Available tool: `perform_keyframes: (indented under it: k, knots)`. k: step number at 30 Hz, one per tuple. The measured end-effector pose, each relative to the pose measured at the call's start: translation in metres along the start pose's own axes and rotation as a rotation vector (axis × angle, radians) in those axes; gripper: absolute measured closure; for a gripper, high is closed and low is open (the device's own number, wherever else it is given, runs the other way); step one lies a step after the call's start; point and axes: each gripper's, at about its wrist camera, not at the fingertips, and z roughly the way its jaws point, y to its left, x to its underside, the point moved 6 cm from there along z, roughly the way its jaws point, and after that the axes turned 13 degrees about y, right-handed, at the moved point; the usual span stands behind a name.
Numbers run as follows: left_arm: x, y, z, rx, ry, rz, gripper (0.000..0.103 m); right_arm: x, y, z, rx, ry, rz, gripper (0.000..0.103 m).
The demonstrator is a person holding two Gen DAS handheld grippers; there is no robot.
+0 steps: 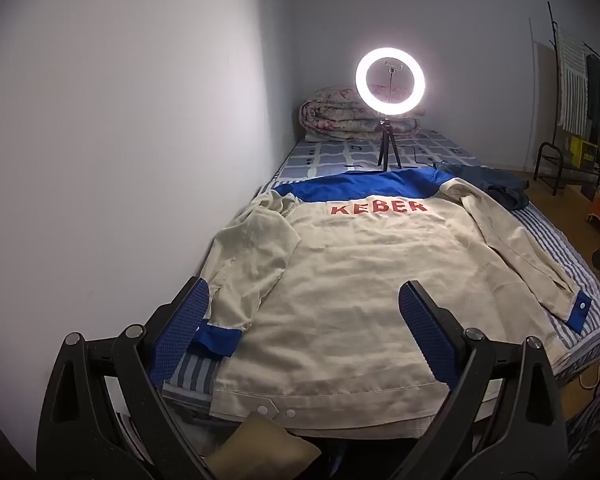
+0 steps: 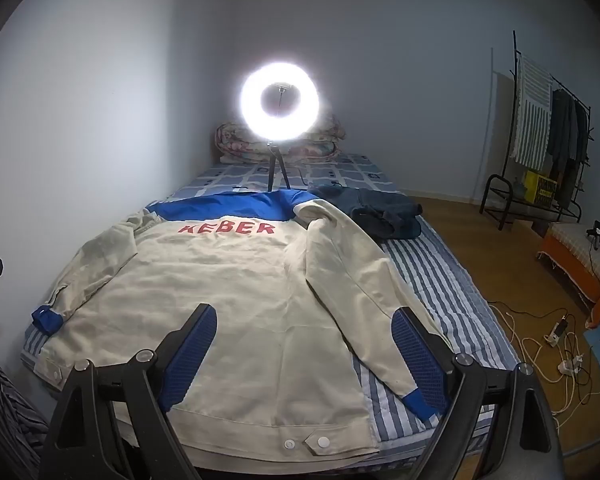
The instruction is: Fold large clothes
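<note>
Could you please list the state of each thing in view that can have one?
Jacket: spread flat, back up, unfolded, sleeves out.
Ring light: switched on, upright on its tripod.
Quilt: folded, at the head of the bed.
Dark garment: crumpled beside the jacket.
Left gripper: open, holding nothing.
Right gripper: open, holding nothing.
</note>
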Motion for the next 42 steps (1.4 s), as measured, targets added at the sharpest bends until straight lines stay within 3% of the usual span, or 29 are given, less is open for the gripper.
perform_keyframes:
  k: [1,42]
  knots:
    - [-0.0019,-0.0002,-0.0029,-0.034,-0.054,0.029,0.005,-0.0001,0.0000,-0.0001,0.001,-0.005,-0.003,0.012]
    - [-0.0071,0.0013,-0.0126,-0.037,-0.061,0.008,0.005,0.0015,-0.0032,-0.0039,0.003,-0.005,0.001,0.012]
